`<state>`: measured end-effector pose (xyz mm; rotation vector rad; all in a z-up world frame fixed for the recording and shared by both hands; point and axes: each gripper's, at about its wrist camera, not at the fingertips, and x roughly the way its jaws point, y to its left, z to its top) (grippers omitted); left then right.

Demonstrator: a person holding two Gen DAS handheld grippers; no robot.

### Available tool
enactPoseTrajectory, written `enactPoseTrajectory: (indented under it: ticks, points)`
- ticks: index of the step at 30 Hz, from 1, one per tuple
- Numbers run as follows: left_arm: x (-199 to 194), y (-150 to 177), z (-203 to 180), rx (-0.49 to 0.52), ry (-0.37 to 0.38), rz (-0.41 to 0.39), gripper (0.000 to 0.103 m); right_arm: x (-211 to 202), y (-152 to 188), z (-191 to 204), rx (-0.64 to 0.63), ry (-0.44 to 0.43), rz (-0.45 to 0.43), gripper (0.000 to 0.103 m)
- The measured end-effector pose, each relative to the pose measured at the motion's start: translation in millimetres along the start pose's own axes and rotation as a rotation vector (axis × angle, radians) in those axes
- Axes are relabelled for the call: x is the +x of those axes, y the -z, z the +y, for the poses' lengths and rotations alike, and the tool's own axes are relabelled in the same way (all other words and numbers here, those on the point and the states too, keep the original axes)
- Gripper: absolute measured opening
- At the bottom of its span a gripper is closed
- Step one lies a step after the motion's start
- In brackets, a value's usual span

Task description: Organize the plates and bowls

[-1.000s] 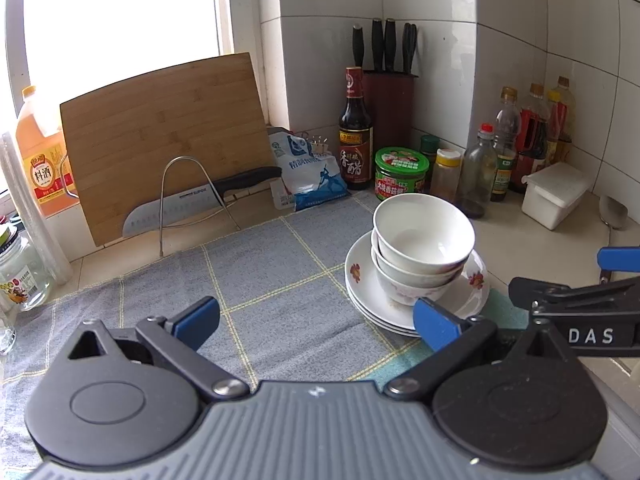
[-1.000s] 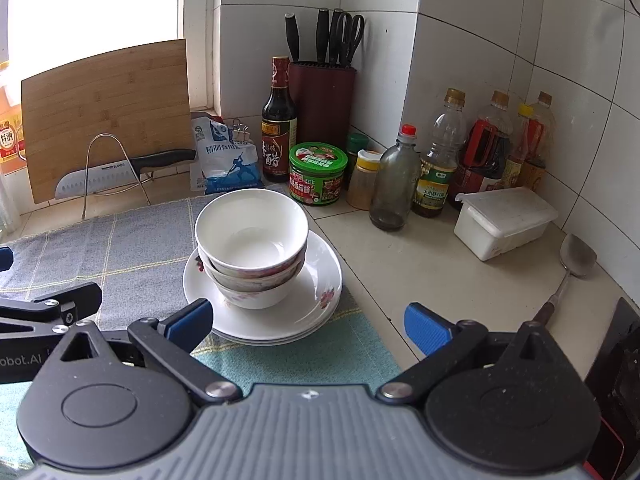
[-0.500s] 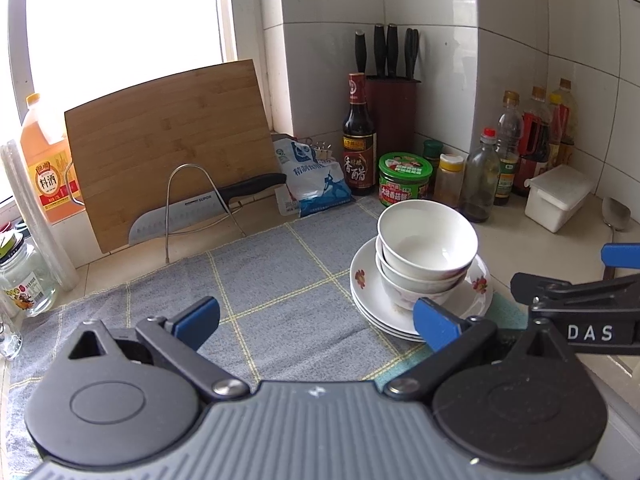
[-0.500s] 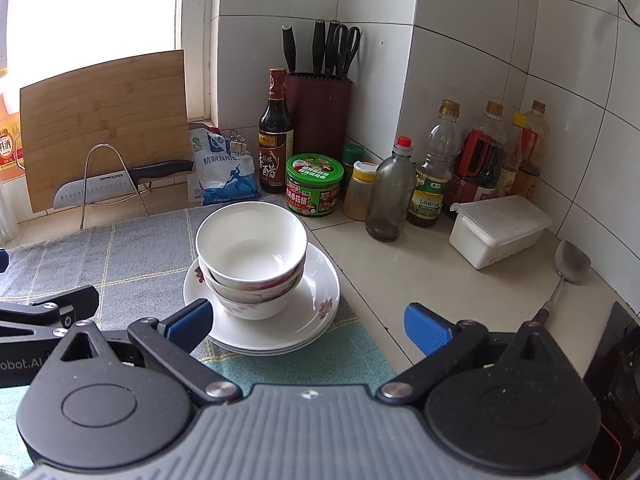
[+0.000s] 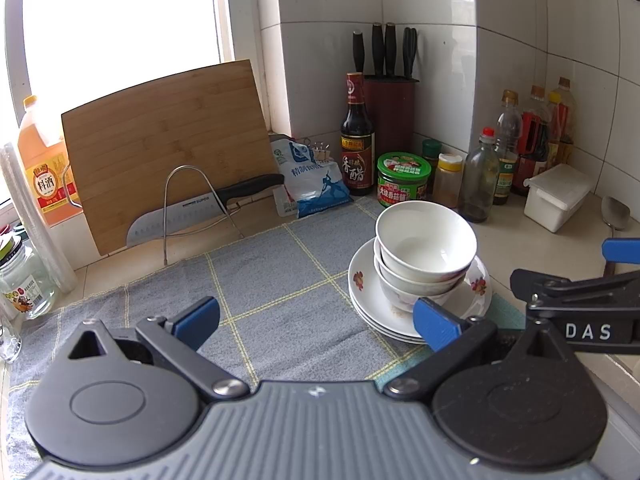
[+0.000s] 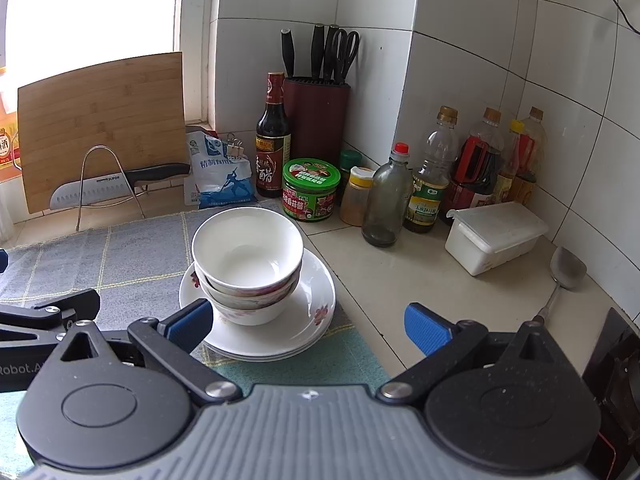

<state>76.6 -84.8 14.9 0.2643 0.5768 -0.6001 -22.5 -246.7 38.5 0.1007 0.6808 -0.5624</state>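
Three white bowls (image 5: 426, 248) (image 6: 247, 248) sit nested on a stack of white flowered plates (image 5: 366, 292) (image 6: 316, 300), at the right edge of a grey checked cloth (image 5: 272, 280) (image 6: 120, 248). My left gripper (image 5: 316, 322) is open, empty, hovering over the cloth just left of the stack, its right finger in front of the plates. My right gripper (image 6: 308, 326) is open and empty, low in front of the stack, its left finger near the plates' front rim. Each gripper shows at the edge of the other's view.
Along the back stand a bamboo cutting board (image 5: 168, 148) with a knife (image 5: 200, 210) on a wire rack, a salt bag (image 5: 314, 178), a vinegar bottle (image 5: 357, 140), a knife block (image 5: 390, 112), a green jar (image 6: 311, 190), several bottles (image 6: 428, 176), a white box (image 6: 494, 236) and a spatula (image 6: 564, 276).
Both grippers have drawn back and risen slightly from the stack; the bowls and plates look a little farther and lower. Nothing was taken hold of.
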Motion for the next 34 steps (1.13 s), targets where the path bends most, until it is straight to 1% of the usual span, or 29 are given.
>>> enactPoseTrajectory:
  ticks: [25, 34]
  points:
    - [4.9, -0.8, 2.0, -0.004, 0.001, 0.007, 0.102, 0.5, -2.4, -0.8, -0.005, 0.004, -0.003, 0.103]
    - [7.5, -1.2, 2.8, -0.005, 0.000, 0.008, 0.102, 6.7, -6.8, -0.7, -0.018, 0.007, -0.003, 0.103]
